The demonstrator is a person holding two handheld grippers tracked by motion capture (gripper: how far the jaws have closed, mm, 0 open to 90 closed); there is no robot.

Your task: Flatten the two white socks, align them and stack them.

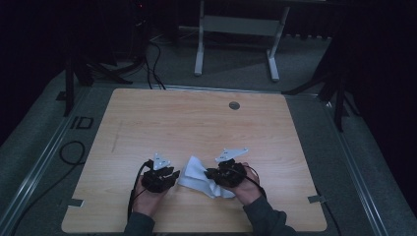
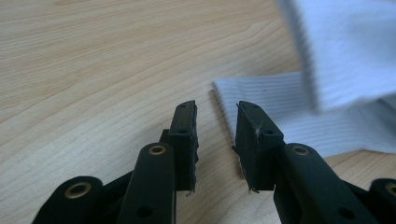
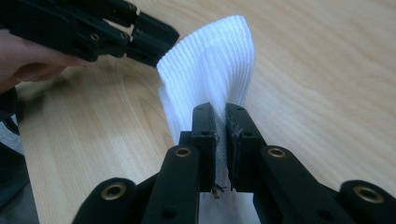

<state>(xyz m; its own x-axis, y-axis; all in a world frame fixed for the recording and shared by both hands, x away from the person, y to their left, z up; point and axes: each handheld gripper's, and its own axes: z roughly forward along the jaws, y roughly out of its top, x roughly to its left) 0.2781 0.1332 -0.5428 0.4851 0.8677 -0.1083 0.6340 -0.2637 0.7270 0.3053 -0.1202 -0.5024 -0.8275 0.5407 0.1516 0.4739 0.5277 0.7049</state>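
Note:
A white ribbed cloth (image 1: pixel 199 176) lies crumpled on the wooden table (image 1: pixel 196 123) near its front edge, between my two grippers. My right gripper (image 3: pixel 221 119) is shut on a fold of the cloth (image 3: pixel 212 70), which stands up beyond the jaws. My left gripper (image 2: pixel 215 123) is open, its jaws just short of a flat corner of the cloth (image 2: pixel 275 107), with nothing between them. In the high view the left gripper (image 1: pixel 169 176) sits at the cloth's left edge and the right gripper (image 1: pixel 212 174) rests on its right part.
A small round grommet (image 1: pixel 234 105) sits near the table's far edge. Cables (image 1: pixel 74 152) run over the grey floor at the left. A white table frame (image 1: pixel 236 34) stands behind, and dark stands flank both sides.

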